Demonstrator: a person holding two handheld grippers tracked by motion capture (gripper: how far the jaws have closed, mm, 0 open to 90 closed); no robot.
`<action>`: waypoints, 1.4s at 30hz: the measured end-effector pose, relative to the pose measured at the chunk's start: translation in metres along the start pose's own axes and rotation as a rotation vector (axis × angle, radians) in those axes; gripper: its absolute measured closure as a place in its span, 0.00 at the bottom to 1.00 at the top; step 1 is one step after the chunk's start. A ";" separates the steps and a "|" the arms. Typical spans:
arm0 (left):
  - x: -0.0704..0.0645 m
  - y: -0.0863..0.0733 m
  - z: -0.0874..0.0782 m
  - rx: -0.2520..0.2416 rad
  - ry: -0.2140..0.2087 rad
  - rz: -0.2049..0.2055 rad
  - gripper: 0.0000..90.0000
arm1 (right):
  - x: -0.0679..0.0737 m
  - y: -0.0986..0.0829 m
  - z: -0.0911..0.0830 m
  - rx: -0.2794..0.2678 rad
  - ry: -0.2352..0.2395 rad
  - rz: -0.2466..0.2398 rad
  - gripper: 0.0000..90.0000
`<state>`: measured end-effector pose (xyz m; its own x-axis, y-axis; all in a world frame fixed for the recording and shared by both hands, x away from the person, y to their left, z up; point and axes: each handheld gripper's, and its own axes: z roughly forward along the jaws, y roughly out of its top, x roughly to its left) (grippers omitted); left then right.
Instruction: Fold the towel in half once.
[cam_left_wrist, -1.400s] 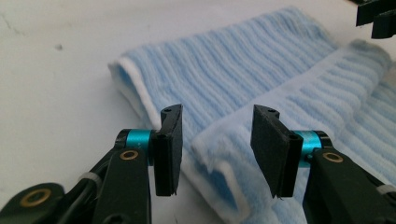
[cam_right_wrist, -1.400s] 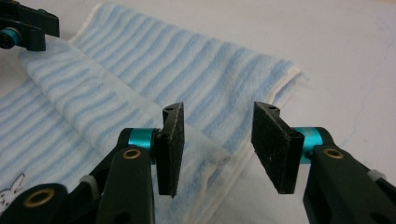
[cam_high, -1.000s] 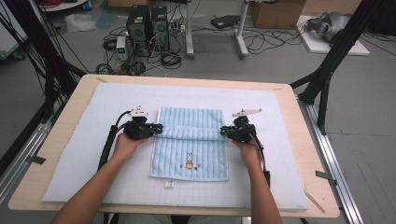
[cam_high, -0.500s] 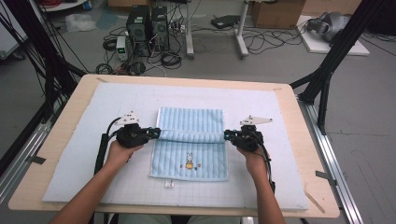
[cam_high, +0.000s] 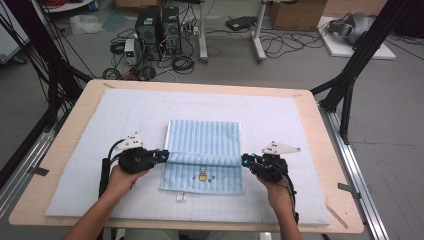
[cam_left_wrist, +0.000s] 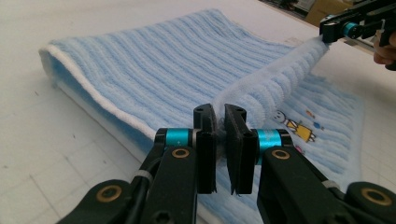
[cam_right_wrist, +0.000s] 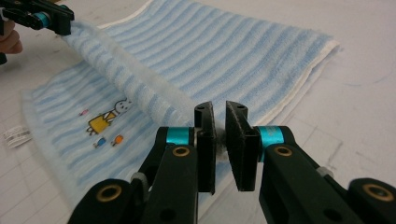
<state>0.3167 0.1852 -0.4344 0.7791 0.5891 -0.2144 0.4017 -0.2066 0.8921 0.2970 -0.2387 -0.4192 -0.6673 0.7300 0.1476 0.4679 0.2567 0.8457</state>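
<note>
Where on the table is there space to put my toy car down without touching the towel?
Free patches on the white mat: the strip behind the blue towel, toward the table's far edge, and the wide parts beside it at the mat's left and right edges. It is crowded in the middle, where the left gripper and right gripper pinch the towel's edge.

The towel (cam_high: 204, 150) is pale blue with ribbed stripes, white-edged, bearing a small yellow cartoon print (cam_high: 202, 175). The claws (cam_left_wrist: 219, 140) are black with cyan bands.
</note>
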 end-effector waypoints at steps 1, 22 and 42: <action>-0.003 -0.002 -0.002 0.002 0.000 0.004 0.92 | 0.003 -0.002 -0.002 0.000 -0.002 -0.004 0.92; -0.030 -0.030 -0.017 0.103 -0.047 -0.006 0.83 | 0.032 -0.030 -0.019 0.078 0.011 -0.025 0.89; -0.006 -0.019 -0.030 -0.028 0.065 -0.107 0.61 | 0.040 -0.034 -0.001 0.145 0.083 -0.078 0.78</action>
<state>0.2900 0.2092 -0.4379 0.6991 0.6564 -0.2834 0.4667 -0.1186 0.8764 0.2536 -0.2190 -0.4414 -0.7476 0.6511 0.1313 0.4875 0.4036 0.7743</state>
